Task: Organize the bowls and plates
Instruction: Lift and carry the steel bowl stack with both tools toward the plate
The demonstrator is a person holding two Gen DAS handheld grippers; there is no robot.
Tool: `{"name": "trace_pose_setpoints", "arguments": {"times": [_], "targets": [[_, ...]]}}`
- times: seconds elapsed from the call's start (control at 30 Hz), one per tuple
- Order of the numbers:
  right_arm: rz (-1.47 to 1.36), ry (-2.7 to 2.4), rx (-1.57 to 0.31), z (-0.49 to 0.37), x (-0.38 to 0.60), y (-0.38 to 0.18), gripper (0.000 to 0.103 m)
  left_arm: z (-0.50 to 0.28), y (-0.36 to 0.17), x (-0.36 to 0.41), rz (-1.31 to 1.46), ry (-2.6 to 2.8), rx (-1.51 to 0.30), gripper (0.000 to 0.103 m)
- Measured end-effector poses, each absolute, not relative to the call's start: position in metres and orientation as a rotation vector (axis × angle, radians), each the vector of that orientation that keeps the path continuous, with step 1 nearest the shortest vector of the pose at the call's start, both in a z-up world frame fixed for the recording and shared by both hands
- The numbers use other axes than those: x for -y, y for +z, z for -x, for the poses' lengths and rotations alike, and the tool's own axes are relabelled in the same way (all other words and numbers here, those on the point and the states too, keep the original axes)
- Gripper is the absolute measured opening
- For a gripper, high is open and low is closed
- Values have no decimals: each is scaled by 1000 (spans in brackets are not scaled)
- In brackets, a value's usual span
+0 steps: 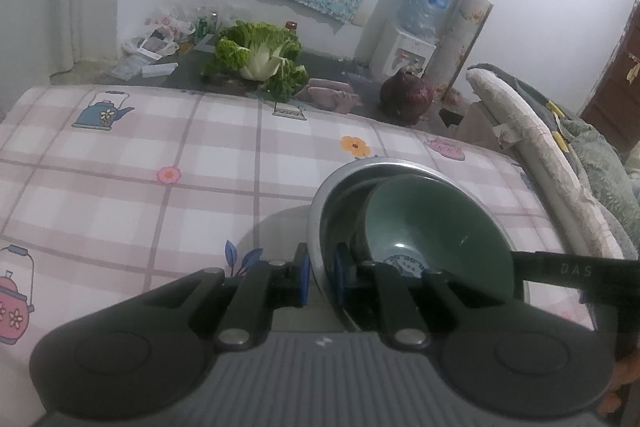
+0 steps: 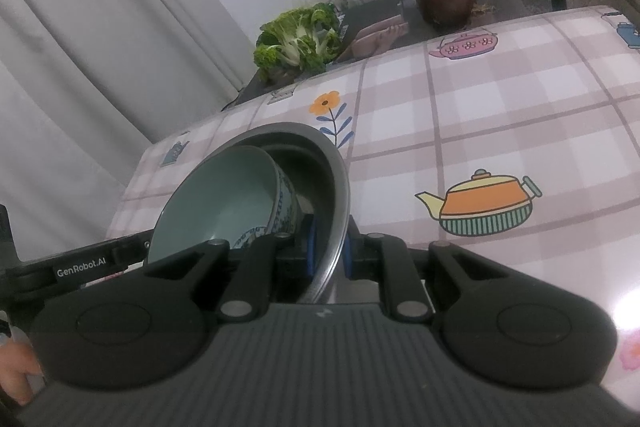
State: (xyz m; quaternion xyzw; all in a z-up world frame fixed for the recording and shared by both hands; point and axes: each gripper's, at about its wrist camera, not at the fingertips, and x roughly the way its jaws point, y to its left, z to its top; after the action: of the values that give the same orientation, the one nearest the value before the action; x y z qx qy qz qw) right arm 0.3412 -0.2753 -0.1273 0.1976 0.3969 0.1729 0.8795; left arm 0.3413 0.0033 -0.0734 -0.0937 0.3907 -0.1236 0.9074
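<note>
A steel basin (image 1: 394, 169) is over the checked tablecloth (image 1: 120, 187), and a green ceramic bowl (image 1: 432, 227) with a blue-and-white outside leans tilted inside it. My left gripper (image 1: 322, 279) is shut on the basin's near rim, one blue pad outside and one inside. In the right wrist view the same steel basin (image 2: 334, 167) holds the green bowl (image 2: 224, 203), and my right gripper (image 2: 330, 251) is shut on the opposite rim. Whether the basin rests on the cloth or hangs just above it I cannot tell.
Beyond the table's far edge lie a leafy green cabbage (image 1: 260, 55), pale sausages (image 1: 332, 93) and a dark red cabbage (image 1: 406, 95). A water dispenser (image 1: 404, 51) stands by the wall. A blanket-draped seat (image 1: 540, 147) borders the table; a curtain (image 2: 100, 27) hangs nearby.
</note>
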Motion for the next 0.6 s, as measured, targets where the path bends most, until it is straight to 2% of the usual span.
{"name": "trace_pose_setpoints", "arguments": {"times": [0.6], "targets": [[-413, 369, -797, -327, 276, -104, 13, -324, -48, -2, 194, -254, -767, 12]]}}
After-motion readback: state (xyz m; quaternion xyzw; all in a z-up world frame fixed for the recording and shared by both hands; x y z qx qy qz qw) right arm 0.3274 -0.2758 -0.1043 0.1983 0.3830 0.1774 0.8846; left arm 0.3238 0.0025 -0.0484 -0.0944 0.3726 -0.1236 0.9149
